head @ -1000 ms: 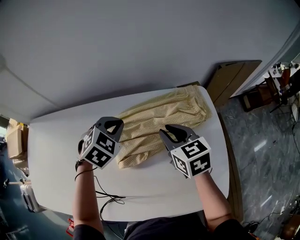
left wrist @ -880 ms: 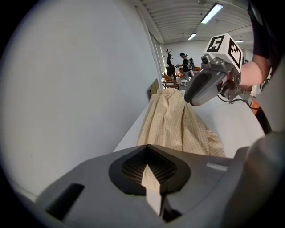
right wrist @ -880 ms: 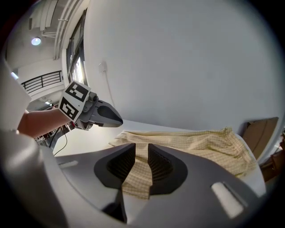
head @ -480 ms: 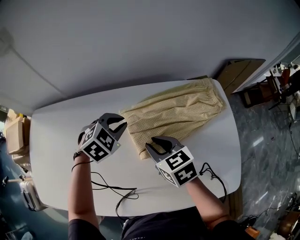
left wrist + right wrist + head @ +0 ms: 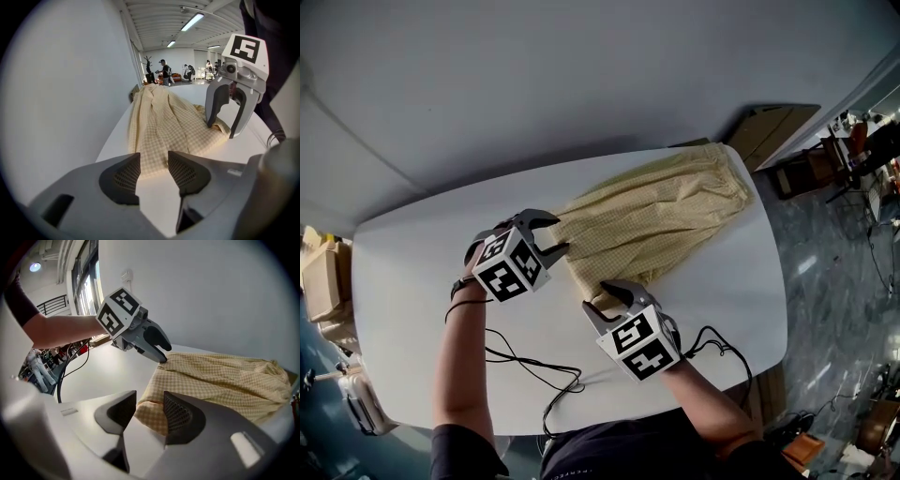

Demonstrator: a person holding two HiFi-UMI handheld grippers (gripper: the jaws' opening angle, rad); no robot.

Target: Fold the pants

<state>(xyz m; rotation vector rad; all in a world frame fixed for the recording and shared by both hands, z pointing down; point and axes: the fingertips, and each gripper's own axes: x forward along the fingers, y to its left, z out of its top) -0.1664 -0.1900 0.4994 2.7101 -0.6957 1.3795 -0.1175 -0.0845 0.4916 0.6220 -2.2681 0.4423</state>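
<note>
Draping soft and light, pants (image 5: 656,216) are judged best taken at hem corners, where left gripper (image 5: 551,236) and right gripper (image 5: 605,298) are just opened wide.

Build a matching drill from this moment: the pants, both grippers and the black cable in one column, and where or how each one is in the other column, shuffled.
1. pants
2. left gripper
3. right gripper
4. black cable

A. loose loops on the table near the person
B. open, the pants' nearer corner between its jaws
C. pale yellow check, laid across the table
D. open at the pants' farther corner, cloth just ahead of its pads

Pairs: 1-C, 2-D, 3-B, 4-A.

Both grippers' jaws have just been opening.
</note>
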